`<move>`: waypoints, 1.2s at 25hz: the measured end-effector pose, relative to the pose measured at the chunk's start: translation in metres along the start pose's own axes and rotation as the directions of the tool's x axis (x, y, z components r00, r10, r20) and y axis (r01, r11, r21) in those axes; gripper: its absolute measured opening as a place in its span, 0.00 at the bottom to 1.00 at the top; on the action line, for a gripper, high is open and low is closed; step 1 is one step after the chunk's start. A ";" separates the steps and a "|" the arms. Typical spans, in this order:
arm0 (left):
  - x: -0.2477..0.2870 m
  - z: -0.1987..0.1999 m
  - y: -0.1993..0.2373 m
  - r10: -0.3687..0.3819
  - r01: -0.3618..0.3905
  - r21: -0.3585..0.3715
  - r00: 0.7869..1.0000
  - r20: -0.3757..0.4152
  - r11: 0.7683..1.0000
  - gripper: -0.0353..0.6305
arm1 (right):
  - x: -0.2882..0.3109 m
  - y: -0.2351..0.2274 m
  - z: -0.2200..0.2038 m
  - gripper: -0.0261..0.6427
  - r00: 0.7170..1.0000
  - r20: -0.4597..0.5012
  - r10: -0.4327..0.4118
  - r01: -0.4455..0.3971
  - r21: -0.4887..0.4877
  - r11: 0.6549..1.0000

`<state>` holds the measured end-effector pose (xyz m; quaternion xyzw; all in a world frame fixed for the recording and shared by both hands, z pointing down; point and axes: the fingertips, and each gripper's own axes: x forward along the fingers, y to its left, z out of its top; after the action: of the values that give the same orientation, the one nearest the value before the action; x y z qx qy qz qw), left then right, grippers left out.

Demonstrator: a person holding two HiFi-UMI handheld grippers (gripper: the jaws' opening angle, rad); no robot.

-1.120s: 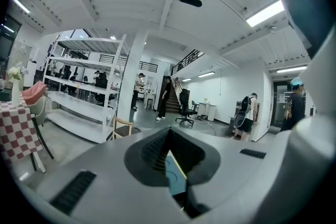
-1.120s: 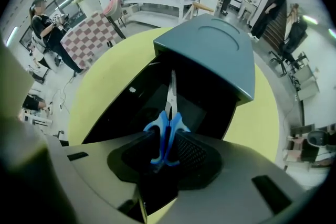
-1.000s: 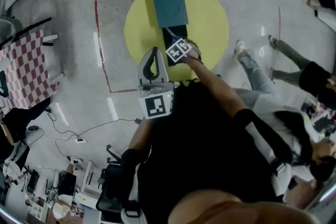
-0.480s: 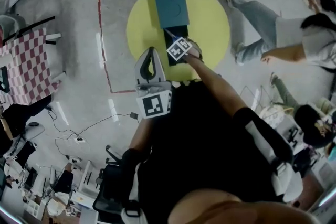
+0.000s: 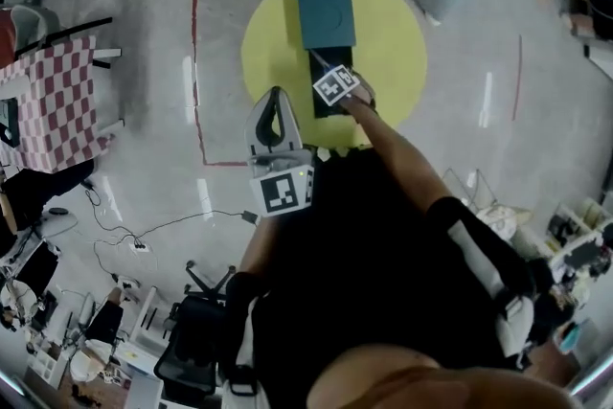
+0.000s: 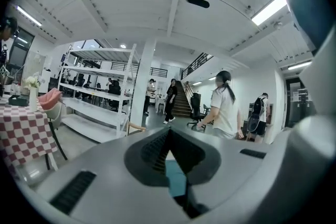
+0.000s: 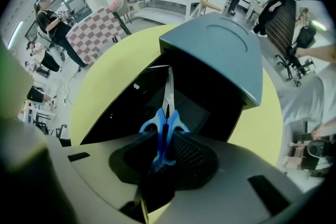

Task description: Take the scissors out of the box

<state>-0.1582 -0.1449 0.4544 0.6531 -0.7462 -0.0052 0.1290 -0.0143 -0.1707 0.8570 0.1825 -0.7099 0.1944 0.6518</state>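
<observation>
While the right claw (image 7: pixel 165 140) pointed straight down into the open near end of the dark teal box (image 5: pixel 326 10), its jaws had just been closing, and they pinched the blue handles of the scissors (image 7: pixel 167 107) between them. The scissors were inside the box, with their closed steel blades reaching down into its black interior. A teal lid (image 7: pixel 220 52) covered the far part of the box. The box lay on a round yellow tabletop (image 5: pixel 397 48), near its middle. On the near side of the box, by the tabletop's edge and well apart from the box, the left claw (image 5: pixel 276 110) hung with its jaws together and nothing between them
</observation>
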 end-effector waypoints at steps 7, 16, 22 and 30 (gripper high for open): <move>-0.014 0.003 0.012 0.035 -0.035 -0.002 0.999 0.008 0.999 0.05 | -0.015 -0.010 -0.003 0.16 0.999 -0.004 -0.042 0.043 0.021 0.999; -0.024 0.008 0.014 0.049 -0.049 0.004 0.998 0.033 0.999 0.05 | -0.028 -0.007 -0.007 0.16 1.000 0.016 -0.013 0.012 0.064 0.998; -0.025 0.010 0.007 0.042 -0.043 0.008 0.998 0.044 0.999 0.05 | -0.037 -0.005 -0.011 0.16 0.999 0.036 0.016 -0.019 0.081 0.997; -0.021 0.015 0.002 0.034 -0.035 0.011 0.997 0.063 0.999 0.05 | -0.054 -0.001 -0.022 0.16 0.998 0.040 0.047 -0.050 0.084 0.995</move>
<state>-0.1603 -0.1268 0.4368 0.6405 -0.7610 -0.0188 0.1015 0.0095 -0.1599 0.8047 0.1963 -0.7174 0.2366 0.6251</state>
